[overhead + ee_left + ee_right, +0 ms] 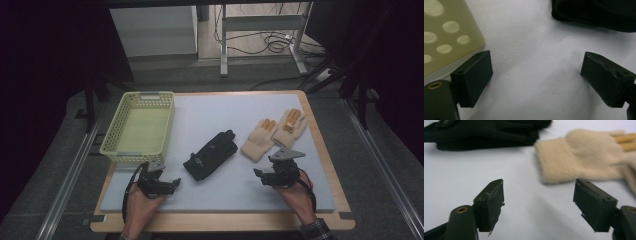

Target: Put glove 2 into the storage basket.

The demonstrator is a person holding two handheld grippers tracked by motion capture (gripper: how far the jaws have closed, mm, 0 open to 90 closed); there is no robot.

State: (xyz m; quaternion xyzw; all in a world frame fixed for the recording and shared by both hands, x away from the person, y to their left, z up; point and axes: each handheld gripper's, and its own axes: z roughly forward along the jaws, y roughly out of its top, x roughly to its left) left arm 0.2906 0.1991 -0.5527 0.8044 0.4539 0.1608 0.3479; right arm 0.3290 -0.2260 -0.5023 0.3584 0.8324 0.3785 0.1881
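A person sits at a table with a white mat, holding tongs in each hand. The left gripper rests near the mat's front left corner, jaws apart and empty. The right gripper sits toward the front right, jaws also apart with nothing between them.

A black glove lies mid-mat. Two cream gloves lie side by side near the right edge. A yellow basket at the back left corner holds nothing, so the sorting looks unstarted; every glove remains to be moved.

The black glove may be a stacked pair; that is hard to tell.
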